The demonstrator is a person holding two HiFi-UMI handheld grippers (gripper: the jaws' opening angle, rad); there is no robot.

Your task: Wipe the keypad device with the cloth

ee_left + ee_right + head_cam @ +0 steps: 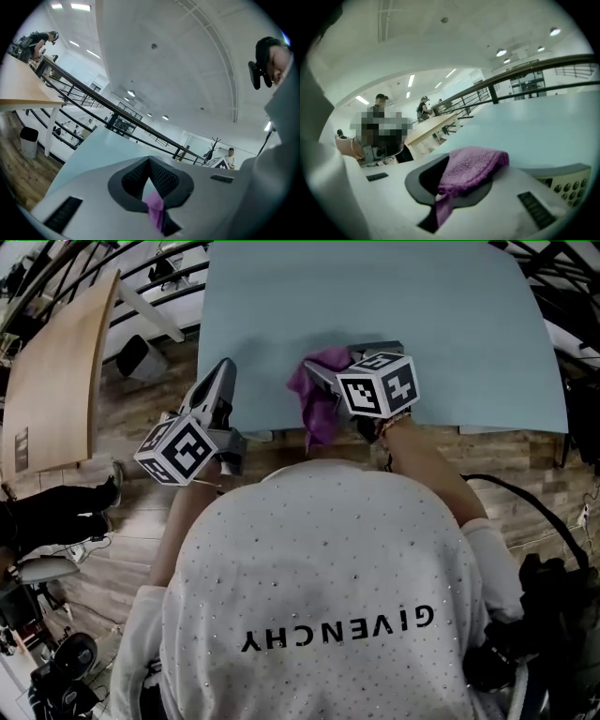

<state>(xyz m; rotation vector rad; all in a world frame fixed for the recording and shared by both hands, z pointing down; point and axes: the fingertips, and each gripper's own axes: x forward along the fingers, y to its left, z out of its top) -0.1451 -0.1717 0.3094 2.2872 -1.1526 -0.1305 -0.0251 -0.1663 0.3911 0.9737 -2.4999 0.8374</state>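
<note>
In the head view my right gripper (315, 372) is over the front edge of the light blue table (375, 296), shut on a purple knitted cloth (319, 407) that droops off the edge. The right gripper view shows the cloth (474, 168) bunched over the jaws. The grey keypad device (380, 347) lies just behind that gripper; its round buttons (571, 184) show at the lower right. My left gripper (226, 367) is to the left, tilted upward and clear of the cloth. Its jaws (150, 161) meet at the tip. A purple sliver (155, 209) shows in the gap; its source is unclear.
A wooden tabletop (56, 381) stands to the left over plank floor, with a dark bin (141, 357) near it. Black cables (534, 512) run at the right. A railing (525, 70) and people (379, 124) are beyond the table.
</note>
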